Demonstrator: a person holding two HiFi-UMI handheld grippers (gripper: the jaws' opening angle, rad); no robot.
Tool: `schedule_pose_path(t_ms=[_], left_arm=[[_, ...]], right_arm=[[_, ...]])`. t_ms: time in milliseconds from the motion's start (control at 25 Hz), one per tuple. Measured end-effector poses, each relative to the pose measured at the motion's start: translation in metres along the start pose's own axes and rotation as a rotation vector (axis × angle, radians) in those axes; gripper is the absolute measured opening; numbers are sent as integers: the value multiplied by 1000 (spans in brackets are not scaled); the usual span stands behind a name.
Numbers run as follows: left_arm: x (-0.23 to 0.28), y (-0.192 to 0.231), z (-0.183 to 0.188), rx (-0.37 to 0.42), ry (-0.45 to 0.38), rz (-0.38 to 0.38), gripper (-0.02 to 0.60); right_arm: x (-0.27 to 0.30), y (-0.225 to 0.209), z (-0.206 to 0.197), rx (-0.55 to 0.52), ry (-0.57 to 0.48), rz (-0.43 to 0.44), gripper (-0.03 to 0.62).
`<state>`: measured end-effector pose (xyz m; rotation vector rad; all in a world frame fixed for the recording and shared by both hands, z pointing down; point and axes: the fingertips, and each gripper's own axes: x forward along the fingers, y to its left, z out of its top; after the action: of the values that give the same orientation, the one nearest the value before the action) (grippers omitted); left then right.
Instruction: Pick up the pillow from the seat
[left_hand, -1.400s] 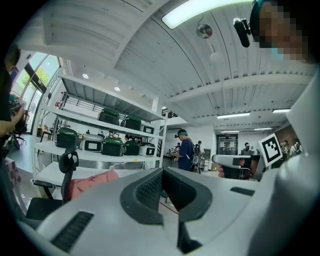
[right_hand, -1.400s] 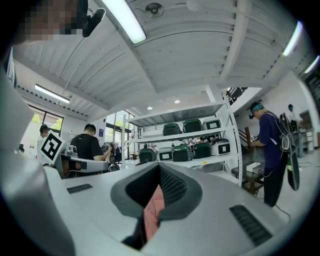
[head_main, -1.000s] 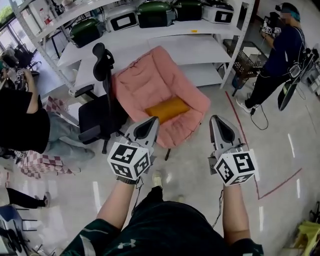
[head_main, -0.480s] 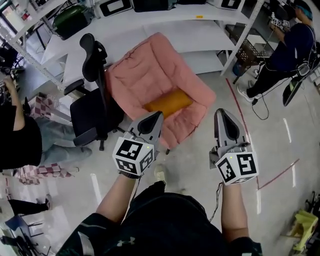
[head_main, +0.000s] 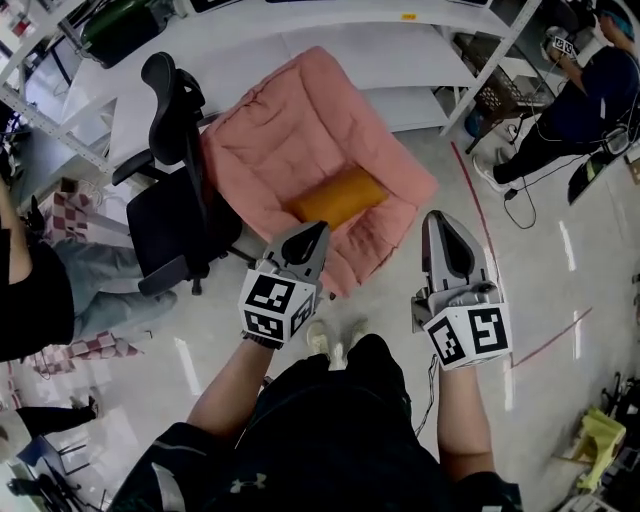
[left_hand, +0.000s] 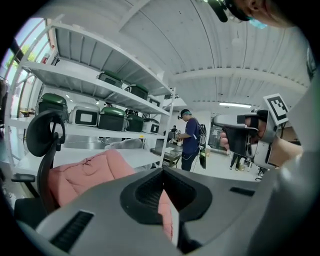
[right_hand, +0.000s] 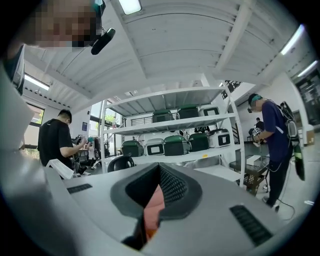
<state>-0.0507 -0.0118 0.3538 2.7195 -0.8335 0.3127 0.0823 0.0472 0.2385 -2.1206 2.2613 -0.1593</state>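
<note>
The orange pillow (head_main: 338, 196) lies across the pink padded seat (head_main: 290, 120), between its backrest and its front edge, touching neither hand-held gripper. Only the head view shows it whole. The right gripper view gives just a pink-and-orange sliver through the slot behind its jaws, and the left gripper view shows the seat's pink padding but no pillow.

The left hand-held gripper (head_main: 310, 235) has its jaws pressed together on nothing, with the tip just short of the seat's front edge. The right hand-held gripper (head_main: 445, 222) is likewise closed and empty, off the seat's front right corner.

A black office chair (head_main: 175, 200) stands against the seat's left side, and white shelving (head_main: 330, 40) runs behind it. The right gripper view shows green-lidded appliances (right_hand: 175, 145) on the shelves. Bare floor (head_main: 560, 290) lies open in front and to the right, crossed by a red tape line (head_main: 478, 215). A person in dark blue (head_main: 585, 95) stands well to the right, and a person in black (head_main: 30, 290) stands at the left edge.
</note>
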Motion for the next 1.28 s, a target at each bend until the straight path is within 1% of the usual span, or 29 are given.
schedule_pose_path(t_ms=[160, 360, 560, 720, 760, 880, 1040, 1280], left_arm=[[13, 12, -22, -20, 43, 18, 6], [46, 23, -55, -30, 103, 39, 6], [81, 50, -108, -81, 164, 112, 6], [111, 73, -155, -131, 237, 177, 8], [118, 78, -166, -140, 256, 192, 13], [140, 95, -197, -161, 308, 236, 78], [164, 116, -246, -185, 400, 295, 126], [182, 145, -329, -239, 570, 376, 158]], right_arm=[[22, 0, -21, 31, 39, 26, 3], [66, -7, -51, 59, 93, 105, 3], [115, -9, -90, 57, 145, 212, 3], [150, -17, -120, 52, 186, 282, 3], [158, -19, -128, 56, 194, 299, 3], [183, -24, -158, 79, 218, 345, 3], [212, -29, -205, 125, 268, 384, 3], [237, -33, -269, 165, 360, 428, 3]])
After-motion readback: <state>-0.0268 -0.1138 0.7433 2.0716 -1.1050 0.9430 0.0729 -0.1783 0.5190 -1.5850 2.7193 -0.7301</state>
